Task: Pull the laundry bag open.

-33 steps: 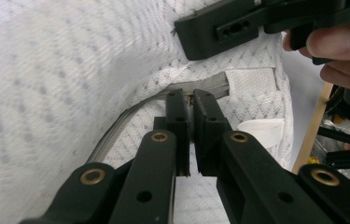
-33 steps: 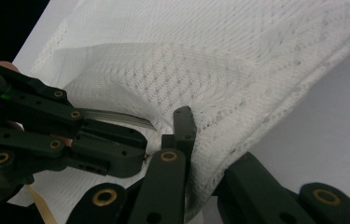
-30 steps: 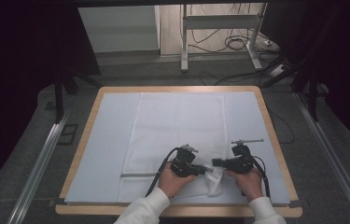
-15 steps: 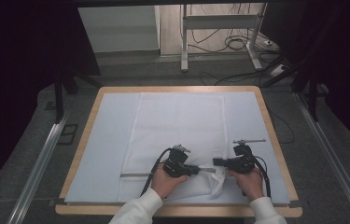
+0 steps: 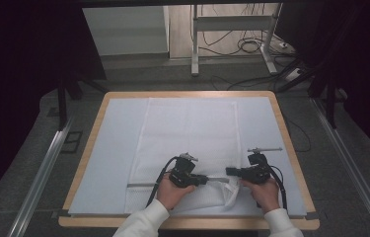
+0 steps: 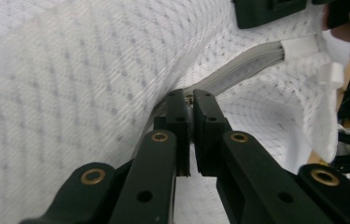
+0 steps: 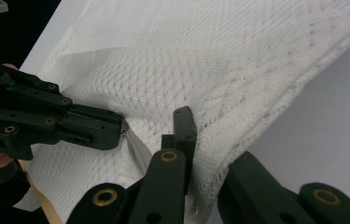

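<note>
High view, left to right: a wooden-rimmed table point(image 5: 90, 148) covered by a pale blue sheet point(image 5: 118, 148) is seen, and on it a white mesh fabric bag point(image 5: 192, 133) is laid flat along the middle, reaching from the far edge to the near edge. A grey zipper strip point(image 5: 143, 184) runs across the near part of the bag. The left gripper point(image 5: 207, 179) is held in the left hand point(image 5: 171, 193) over the near middle of the bag, pointing toward the right gripper point(image 5: 228, 171), which is held in the right hand point(image 5: 262, 191) just beside the bag's near right corner. The 2 grippers face each other with their tips close together.

Left gripper view: the 2 black jaws of the left gripper point(image 6: 189, 99) are nearly closed, with a small metal zipper pull point(image 6: 190, 98) pinched between their tips. The grey zipper tape point(image 6: 242, 65) is seen running away toward the upper right.

Right gripper view: the left gripper point(image 7: 116, 128) is seen at the left, its tip at the zipper. The right gripper point(image 7: 192, 121) is closed on a fold of the white mesh, which is draped over and between its jaws; the right jaw is hidden by the fabric.
</note>
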`<action>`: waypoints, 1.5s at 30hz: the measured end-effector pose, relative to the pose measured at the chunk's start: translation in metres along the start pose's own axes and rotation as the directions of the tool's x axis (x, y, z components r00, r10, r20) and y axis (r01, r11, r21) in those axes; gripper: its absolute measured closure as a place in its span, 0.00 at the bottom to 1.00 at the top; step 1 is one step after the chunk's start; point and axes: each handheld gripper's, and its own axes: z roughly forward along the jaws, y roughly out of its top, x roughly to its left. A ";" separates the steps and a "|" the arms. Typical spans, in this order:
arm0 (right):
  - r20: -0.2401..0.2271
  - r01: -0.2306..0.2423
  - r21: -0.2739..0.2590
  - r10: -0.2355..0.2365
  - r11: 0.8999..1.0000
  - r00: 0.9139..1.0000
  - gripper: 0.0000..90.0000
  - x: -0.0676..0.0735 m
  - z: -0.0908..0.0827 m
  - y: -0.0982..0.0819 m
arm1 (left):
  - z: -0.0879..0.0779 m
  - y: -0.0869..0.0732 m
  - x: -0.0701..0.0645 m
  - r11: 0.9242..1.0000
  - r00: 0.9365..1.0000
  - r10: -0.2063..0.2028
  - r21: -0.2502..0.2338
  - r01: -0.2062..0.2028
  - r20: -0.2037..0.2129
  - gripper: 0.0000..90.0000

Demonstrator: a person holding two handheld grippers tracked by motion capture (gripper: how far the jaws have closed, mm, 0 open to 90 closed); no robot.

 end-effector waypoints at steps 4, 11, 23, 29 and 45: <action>0.001 -0.004 -0.004 0.004 1.000 1.000 0.98 0.000 -0.001 0.000 | -0.001 -0.001 0.003 1.000 1.000 0.001 0.003 -0.001 -0.016 0.96; -0.005 -0.008 -0.009 0.008 1.000 1.000 0.98 0.000 -0.002 0.000 | -0.006 -0.003 0.009 1.000 1.000 -0.019 -0.002 0.019 -0.002 0.96; -0.003 -0.008 -0.006 0.008 1.000 1.000 0.98 -0.001 -0.001 -0.001 | -0.009 -0.008 0.012 1.000 1.000 -0.004 0.003 0.004 -0.031 0.96; -0.003 -0.007 -0.004 0.007 1.000 1.000 0.98 -0.001 -0.001 -0.001 | -0.010 -0.008 0.013 1.000 1.000 -0.008 0.005 0.008 -0.025 0.96; 0.004 -0.006 0.000 0.006 1.000 1.000 0.98 -0.002 -0.001 -0.001 | -0.021 -0.019 0.024 1.000 0.999 -0.026 0.009 0.026 -0.033 0.96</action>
